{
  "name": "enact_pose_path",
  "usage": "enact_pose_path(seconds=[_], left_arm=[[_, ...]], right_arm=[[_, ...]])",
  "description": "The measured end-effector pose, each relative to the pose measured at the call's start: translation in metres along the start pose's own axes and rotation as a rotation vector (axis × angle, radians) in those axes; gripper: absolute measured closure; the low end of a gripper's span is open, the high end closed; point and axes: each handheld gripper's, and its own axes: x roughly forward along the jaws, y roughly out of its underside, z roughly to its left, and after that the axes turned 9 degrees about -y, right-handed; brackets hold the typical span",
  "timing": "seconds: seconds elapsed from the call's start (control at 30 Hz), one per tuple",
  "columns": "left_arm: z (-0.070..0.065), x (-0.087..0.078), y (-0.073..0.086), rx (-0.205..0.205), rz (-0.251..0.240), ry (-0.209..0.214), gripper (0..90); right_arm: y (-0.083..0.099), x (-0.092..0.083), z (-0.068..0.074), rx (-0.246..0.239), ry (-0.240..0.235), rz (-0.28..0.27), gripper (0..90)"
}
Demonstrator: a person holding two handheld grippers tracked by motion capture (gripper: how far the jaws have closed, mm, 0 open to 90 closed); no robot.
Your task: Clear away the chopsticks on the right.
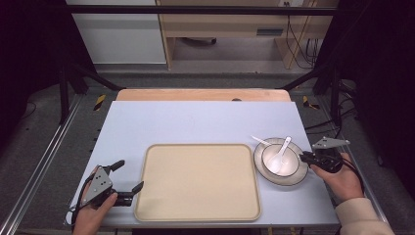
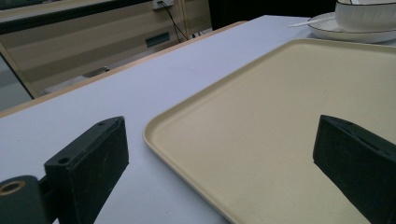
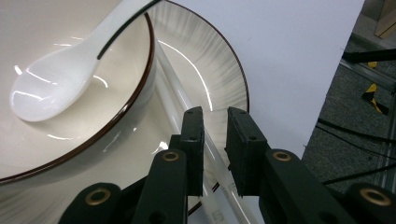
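Note:
A beige tray [image 1: 195,181] lies mid-table, seen close up as the tray [image 2: 261,107] in the left gripper view. Right of it a white plate [image 1: 294,179] carries a dark-rimmed bowl [image 1: 289,167] with a white spoon [image 1: 280,155] resting in it. A thin white stick [image 1: 259,141] lies across the plate. My left gripper [image 1: 129,175] is open at the tray's left edge, and its jaws straddle the tray's near corner [image 2: 224,140]. My right gripper [image 1: 304,156] sits at the plate's right rim. Over the plate [image 3: 205,60] its jaws [image 3: 215,116] are nearly together, and the stick [image 3: 173,79] passes beneath them.
The pale table [image 1: 195,120] has a wooden strip along its far edge. Metal frame rails run down both sides, with cables on the floor at the right. A wooden cabinet [image 1: 230,24] stands beyond the table.

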Motion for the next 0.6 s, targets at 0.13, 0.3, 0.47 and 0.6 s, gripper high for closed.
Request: enact_pose_path(seconds=[0.13, 0.3, 0.47, 0.6], left_arm=[[0.0, 0.001, 0.001, 0.004, 0.005, 0.0, 3.1], [0.0, 0.001, 0.001, 0.006, 0.006, 0.0, 3.2], [0.0, 0.001, 0.001, 0.017, 0.014, 0.002, 3.2], [0.0, 0.001, 0.001, 0.018, 0.016, 0.002, 3.3]], right_arm=[[-0.001, 0.007, -0.003, -0.008, -0.023, 0.013, 76.6], [-0.001, 0.012, -0.005, -0.035, -0.039, 0.016, 78.8], [0.0, 0.012, -0.004, -0.049, -0.046, 0.027, 83.6], [0.0, 0.009, -0.003, -0.036, -0.018, 0.024, 84.1]])
